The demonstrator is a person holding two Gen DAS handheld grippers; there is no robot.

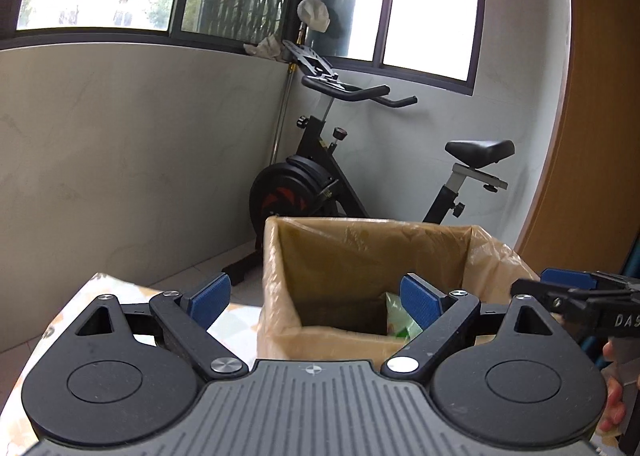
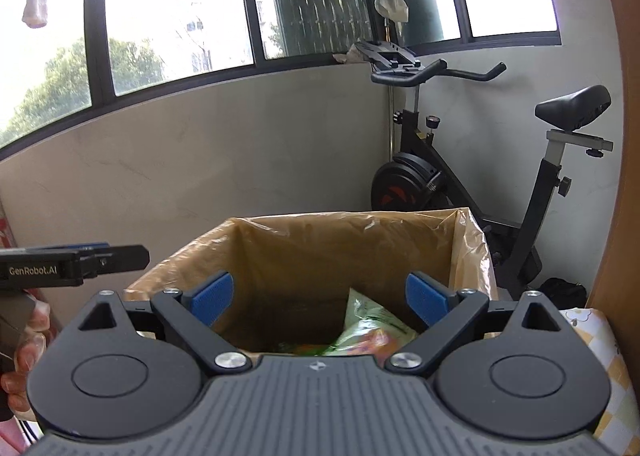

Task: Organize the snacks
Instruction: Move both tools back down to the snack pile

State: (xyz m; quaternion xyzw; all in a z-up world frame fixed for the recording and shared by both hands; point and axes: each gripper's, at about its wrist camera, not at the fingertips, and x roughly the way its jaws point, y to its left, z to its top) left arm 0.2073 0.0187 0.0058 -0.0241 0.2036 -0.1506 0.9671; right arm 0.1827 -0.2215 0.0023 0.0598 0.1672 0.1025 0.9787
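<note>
Left gripper (image 1: 316, 298) and right gripper (image 2: 320, 296) both hover at the near rim of the box (image 2: 304, 244), fingers spread wide, holding nothing. Green snack bag (image 2: 370, 326) lies inside box, toward its right wall. Exercise bike (image 2: 472, 160) stands behind box.

A green snack bag (image 2: 370, 326) lies tilted inside the open, plastic-lined cardboard box (image 2: 340, 252).

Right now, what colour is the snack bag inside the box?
Light green snack bag with orange print, clearest in the right wrist view.
</note>
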